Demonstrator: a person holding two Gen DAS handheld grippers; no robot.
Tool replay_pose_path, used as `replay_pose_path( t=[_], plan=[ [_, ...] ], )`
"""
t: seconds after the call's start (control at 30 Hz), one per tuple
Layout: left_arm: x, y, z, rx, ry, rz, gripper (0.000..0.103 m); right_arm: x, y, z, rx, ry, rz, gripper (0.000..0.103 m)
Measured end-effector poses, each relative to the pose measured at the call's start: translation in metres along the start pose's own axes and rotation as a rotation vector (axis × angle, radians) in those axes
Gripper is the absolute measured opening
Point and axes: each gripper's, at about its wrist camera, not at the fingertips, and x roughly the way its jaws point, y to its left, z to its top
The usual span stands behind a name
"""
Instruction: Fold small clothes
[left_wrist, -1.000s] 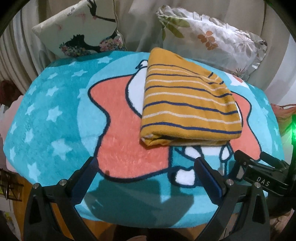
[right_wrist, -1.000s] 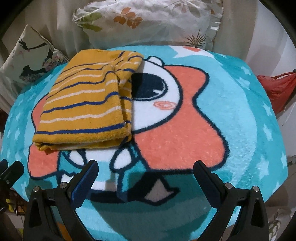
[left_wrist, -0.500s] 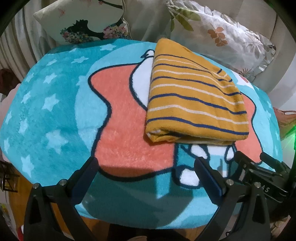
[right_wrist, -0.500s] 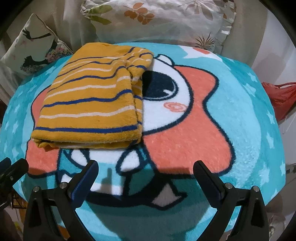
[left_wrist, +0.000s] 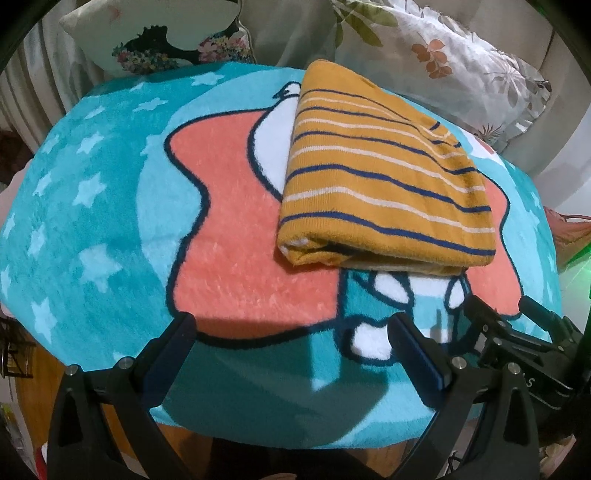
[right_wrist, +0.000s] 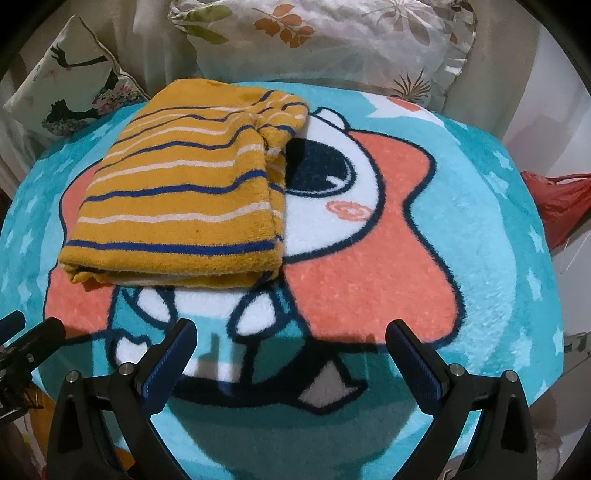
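Observation:
A mustard-yellow garment (left_wrist: 376, 184) with navy and white stripes lies folded into a thick rectangle on a teal cartoon blanket (left_wrist: 110, 229). In the right wrist view the same folded garment (right_wrist: 184, 199) sits left of centre, its folded edge facing me. My left gripper (left_wrist: 291, 354) hovers open over the blanket's near edge, short of the garment and slightly left of it. My right gripper (right_wrist: 291, 354) is open too, below and right of the garment, with nothing between its fingers. The right gripper's tip (left_wrist: 517, 332) shows at the lower right of the left wrist view.
Two patterned pillows (left_wrist: 443, 55) (left_wrist: 162, 40) lean behind the blanket. A red bag (right_wrist: 554, 199) lies off the blanket's right side. The blanket (right_wrist: 480, 258) drops away at its near edge, with a wooden surface (left_wrist: 40, 373) below on the left.
Both grippers have moved forward toward the garment, which now looks larger and closer in both views. The garment itself has not moved. Both grippers stay open.

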Motion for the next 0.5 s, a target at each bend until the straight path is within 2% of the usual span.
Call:
replay_pose_path(
  t=[0.5],
  plan=[
    [0.0019, -0.0093, -0.0065, 0.005, 0.037, -0.021, 0.103, -0.0021, -0.0054, -0.0036, 0.003, 0.001, 0.003, 0.103]
  ],
)
